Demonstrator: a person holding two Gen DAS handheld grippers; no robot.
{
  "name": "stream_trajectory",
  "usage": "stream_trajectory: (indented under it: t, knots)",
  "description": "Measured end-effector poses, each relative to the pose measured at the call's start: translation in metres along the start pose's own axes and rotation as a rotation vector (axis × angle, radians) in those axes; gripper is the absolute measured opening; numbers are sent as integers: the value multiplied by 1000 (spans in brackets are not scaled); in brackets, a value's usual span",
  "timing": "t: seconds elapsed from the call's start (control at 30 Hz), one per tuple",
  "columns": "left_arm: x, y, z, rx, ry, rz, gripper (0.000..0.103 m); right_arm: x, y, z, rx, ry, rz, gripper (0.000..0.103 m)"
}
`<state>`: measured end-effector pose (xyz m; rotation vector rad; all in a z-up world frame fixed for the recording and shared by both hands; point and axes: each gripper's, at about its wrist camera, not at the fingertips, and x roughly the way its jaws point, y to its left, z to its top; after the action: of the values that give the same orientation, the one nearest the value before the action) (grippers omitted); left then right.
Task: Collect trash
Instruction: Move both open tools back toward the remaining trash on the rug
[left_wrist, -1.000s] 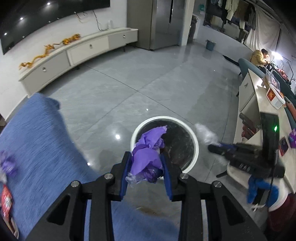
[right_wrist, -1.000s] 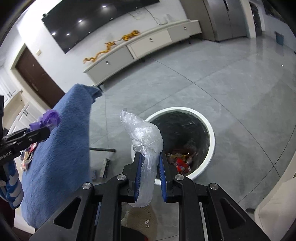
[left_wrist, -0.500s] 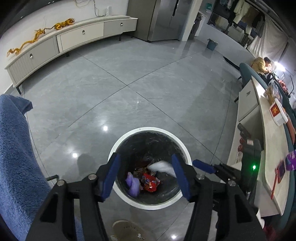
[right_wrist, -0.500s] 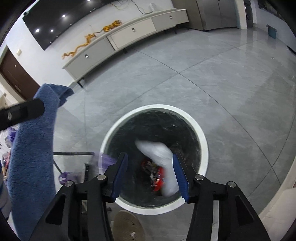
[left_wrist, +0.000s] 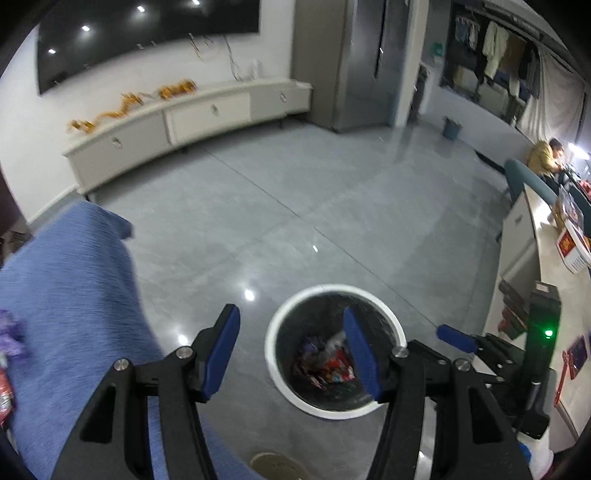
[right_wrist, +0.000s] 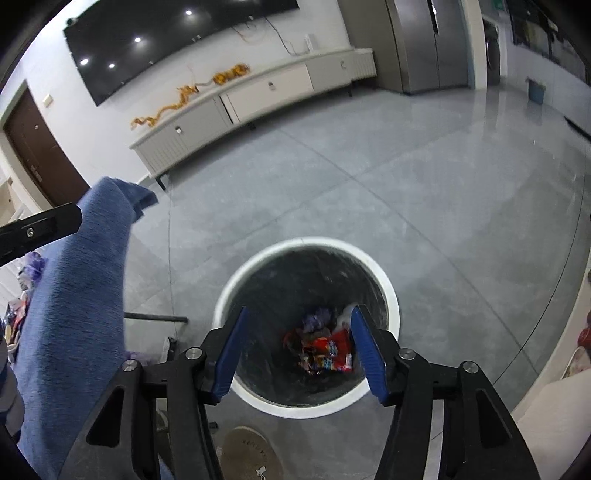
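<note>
As both grippers hung over the bin (right_wrist: 391, 291), each stood with its jaws apart and nothing between them. A second earlier the left gripper (left_wrist: 291, 347) was clamped on a crumpled purple glove and the right gripper (right_wrist: 297, 341) on a clear plastic bag; both sets of jaws had just been opening, and both items had dropped out. Judgement: this pair of deposits was complete, and both grippers were free for the next pick.

Trash (right_wrist: 325, 350) lay at the bottom of the bin: a loose heap of red and multicoloured wrappers, with a purple lump and a pale, whitish piece on top, presumably the glove and bag, though motion blur prevented certainty. Bin was round, white-rimmed, dark-lined, standing on the grey tiled floor (left_wrist: 332, 206) just beside the blue cloth (left_wrist: 74, 280).

More purple scrap (left_wrist: 11, 336) was visible on that cloth at the left edge of the left wrist view, well apart from the bin. Judgement: task not finished; further items remained to collect.
</note>
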<state>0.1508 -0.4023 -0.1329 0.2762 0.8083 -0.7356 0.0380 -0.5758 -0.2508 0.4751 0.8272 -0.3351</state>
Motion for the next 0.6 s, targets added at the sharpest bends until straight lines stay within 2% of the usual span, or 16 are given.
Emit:
stream_trajectory:
  t: [0.2,0.47,0.5,0.57,0.6]
  knots:
    - [-63,16,-6,-12,-147,91,57,-49,33,12,-50,-100,14,64]
    - [-133,32,-25,-17,-279,147,57,-106,77,18,-128,-204,26,71]
    - [-141,36,-28,-22,-292,148,58,-111,81,19,-134,-214,27,73]
    - [-156,41,-33,-27,-318,156,69,-125,93,19,-149,-240,24,76]
    - [-164,44,-36,-31,-337,167,72,-130,98,18,-156,-250,22,78]
